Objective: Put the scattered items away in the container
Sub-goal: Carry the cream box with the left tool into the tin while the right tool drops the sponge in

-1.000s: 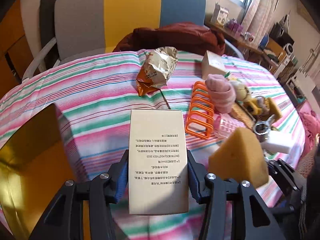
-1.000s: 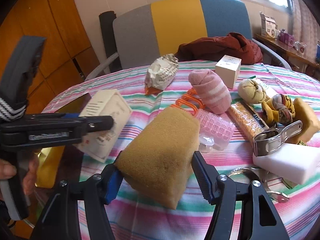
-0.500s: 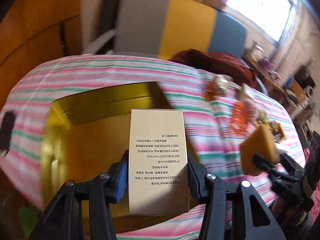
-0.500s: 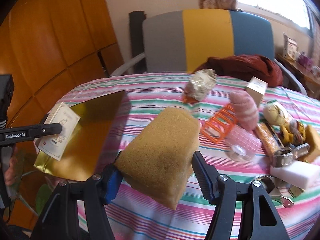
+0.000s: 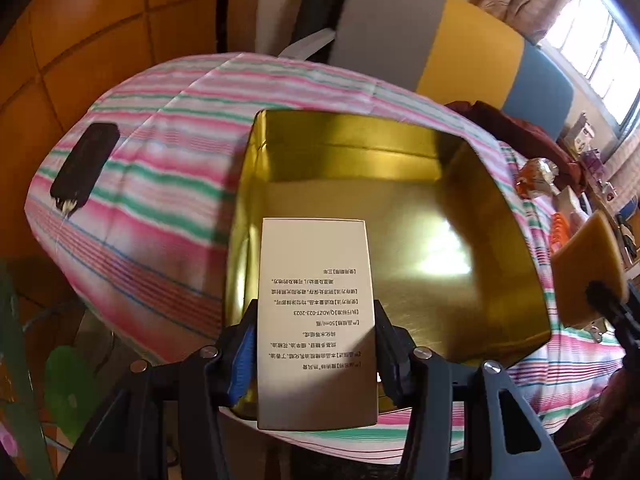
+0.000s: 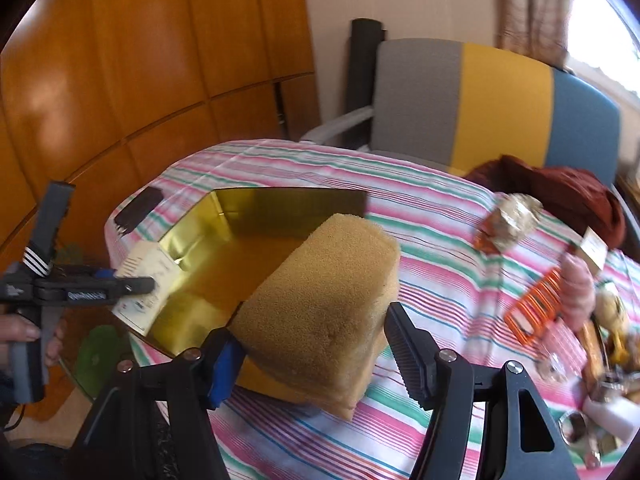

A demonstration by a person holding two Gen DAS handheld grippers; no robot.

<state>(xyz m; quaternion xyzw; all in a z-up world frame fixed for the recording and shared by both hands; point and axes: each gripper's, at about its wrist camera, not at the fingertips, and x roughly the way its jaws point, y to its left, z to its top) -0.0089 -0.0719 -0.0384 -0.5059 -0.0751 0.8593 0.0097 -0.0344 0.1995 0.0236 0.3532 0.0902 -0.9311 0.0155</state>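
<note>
Your left hand-held gripper (image 5: 316, 356) is clenched on the cream rectangular carton with printed text (image 5: 316, 320), held low centre of frame over the near rim of the shiny gold open box (image 5: 400, 216) on the striped desk (image 5: 160, 184); let go now and it could tip outside the wall. Your right hand-held gripper (image 6: 316, 344) grips the tan foam sponge block (image 6: 324, 304) beside the box, so both hands may collide there. Half a second ago the box sat farther away; now it fills mid-frame.

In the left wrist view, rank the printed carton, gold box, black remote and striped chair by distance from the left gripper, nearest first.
1. Printed carton, clamped in the left gripper.
2. Gold box, just beyond, open.
3. Black remote, far left on the tablecloth.
4. Striped chair, behind the table.
</note>
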